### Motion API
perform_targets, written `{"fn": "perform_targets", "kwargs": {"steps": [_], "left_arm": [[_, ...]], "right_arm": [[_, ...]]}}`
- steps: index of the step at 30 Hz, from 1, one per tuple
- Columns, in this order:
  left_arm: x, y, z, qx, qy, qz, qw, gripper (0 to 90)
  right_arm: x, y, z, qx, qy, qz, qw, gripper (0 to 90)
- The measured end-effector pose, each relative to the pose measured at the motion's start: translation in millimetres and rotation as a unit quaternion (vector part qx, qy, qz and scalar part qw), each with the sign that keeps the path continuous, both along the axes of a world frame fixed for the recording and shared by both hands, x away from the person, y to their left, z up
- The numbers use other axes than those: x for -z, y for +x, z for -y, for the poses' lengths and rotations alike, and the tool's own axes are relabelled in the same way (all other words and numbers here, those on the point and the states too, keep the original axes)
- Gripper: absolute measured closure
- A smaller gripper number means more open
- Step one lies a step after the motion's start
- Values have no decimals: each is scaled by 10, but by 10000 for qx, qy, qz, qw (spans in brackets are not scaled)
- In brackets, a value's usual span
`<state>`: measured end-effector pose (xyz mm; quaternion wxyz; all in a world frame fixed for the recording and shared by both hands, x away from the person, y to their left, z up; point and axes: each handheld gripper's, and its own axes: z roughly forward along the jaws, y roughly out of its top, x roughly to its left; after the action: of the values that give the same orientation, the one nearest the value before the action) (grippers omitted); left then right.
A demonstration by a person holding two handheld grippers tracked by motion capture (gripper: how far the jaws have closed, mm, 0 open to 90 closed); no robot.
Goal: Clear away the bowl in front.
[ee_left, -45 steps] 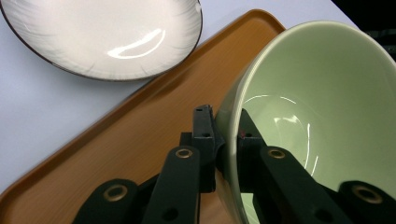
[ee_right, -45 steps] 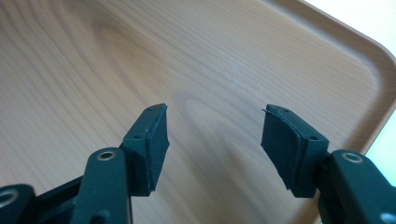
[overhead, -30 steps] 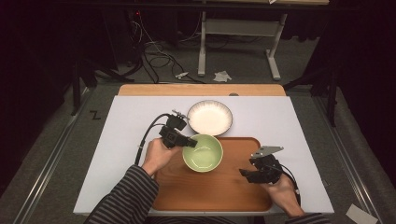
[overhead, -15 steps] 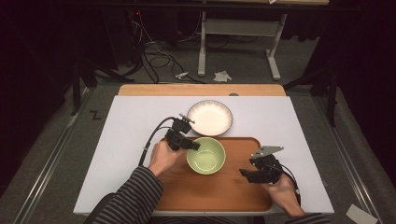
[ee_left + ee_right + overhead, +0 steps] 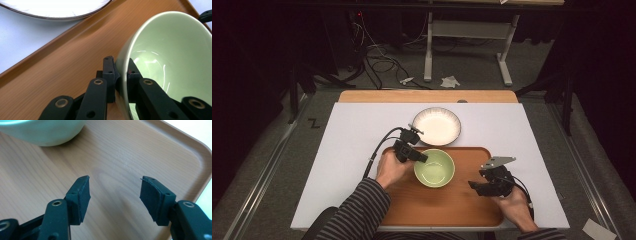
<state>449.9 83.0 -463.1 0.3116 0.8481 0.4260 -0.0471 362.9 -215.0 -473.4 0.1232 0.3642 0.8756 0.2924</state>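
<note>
The left gripper (image 5: pixel 418 156) clamped the green bowl's (image 5: pixel 434 168) rim and had carried it rightward along the wooden tray's (image 5: pixel 447 207) far edge; the right gripper (image 5: pixel 475 187), jaws wide, stayed put

A tray (image 5: pixel 452 210) lies on the table (image 5: pixel 357 130) at the person's near edge, roughly centred. On the tray, toward its far left part, sits a bowl (image 5: pixel 434 168). Just behind the tray's far rim, directly on the table, rests a plate (image 5: pixel 436 126), a little behind the bowl. The left gripper (image 5: pixel 418 156) is at the bowl's left rim, one of its fingers (image 5: pixel 109 75) outside the wall and one inside. The right gripper (image 5: pixel 476 187) hangs over the tray's right part, apart from the bowl.
</note>
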Motion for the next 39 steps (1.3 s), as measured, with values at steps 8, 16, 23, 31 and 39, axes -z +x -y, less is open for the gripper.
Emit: {"fn": "perform_targets", "kwargs": {"steps": [8, 16, 23, 31, 39], "left_arm": [[48, 8, 14, -16, 30, -49, 10000, 822], [74, 12, 13, -43, 2, -98, 9999, 822], [121, 14, 40, 33, 78, 12, 10000, 826], [115, 8, 51, 34, 84, 131, 9999, 756], [20, -41, 15, -94, 59, 253, 9996, 595]], "right_arm": [[0, 0, -2, -11, -12, 8, 10000, 426], [2, 2, -4, -15, -16, 1, 10000, 425], [2, 4, -5, -12, -36, -13, 10000, 425], [3, 5, -2, 4, -11, -22, 10000, 425], [3, 6, 2, 18, -17, -36, 10000, 425]]}}
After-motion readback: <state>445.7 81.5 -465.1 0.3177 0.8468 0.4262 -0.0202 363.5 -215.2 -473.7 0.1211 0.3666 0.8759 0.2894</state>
